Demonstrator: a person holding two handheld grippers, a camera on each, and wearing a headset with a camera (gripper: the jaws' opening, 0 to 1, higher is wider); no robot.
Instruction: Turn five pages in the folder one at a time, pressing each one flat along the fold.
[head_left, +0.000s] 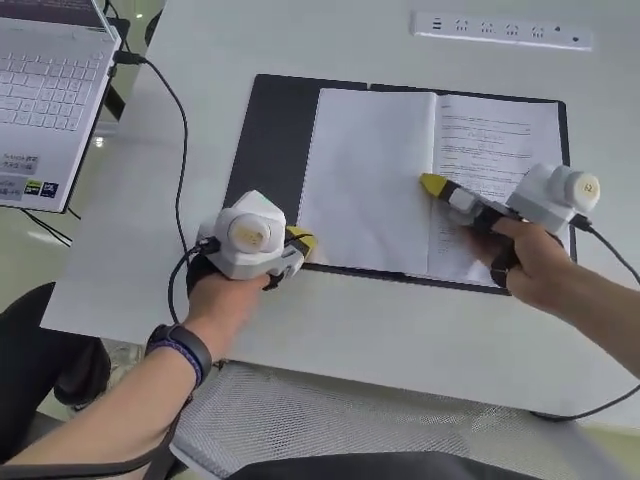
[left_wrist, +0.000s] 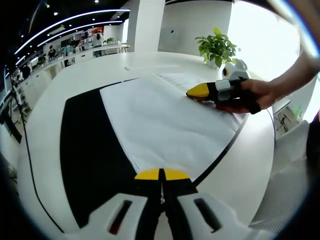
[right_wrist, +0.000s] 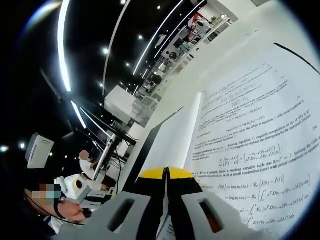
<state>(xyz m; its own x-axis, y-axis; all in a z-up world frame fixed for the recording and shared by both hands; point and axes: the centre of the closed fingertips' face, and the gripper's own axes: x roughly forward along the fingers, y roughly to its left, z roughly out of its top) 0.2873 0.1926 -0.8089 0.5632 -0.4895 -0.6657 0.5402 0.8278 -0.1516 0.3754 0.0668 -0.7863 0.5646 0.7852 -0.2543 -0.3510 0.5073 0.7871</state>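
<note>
Squarely on the white table (head_left: 330, 330): one black folder (head_left: 270, 140), lying open. Two leaves on show inside it: one blank page (head_left: 370, 170) to the left of the fold, one printed page (head_left: 495, 135) to the right, dense with lines of text and formulas. Two tongs at work, one in each hand. Left tongs (head_left: 300, 243) closed on nothing, yellow tips pressed together, at the folder's near edge by the blank page's near-left corner; touching the paper or not, cannot tell. Right tongs (head_left: 432, 183) likewise closed and holding nothing, tips together, lying low over the paper right at the fold between the two pages. Off to the far left, one laptop (head_left: 45, 90) with one dark cable (head_left: 180, 150) trailing across the table. Beyond the folder, one white power strip (head_left: 500, 30). Further back, in the left gripper view, one potted plant (left_wrist: 216, 47).
</note>
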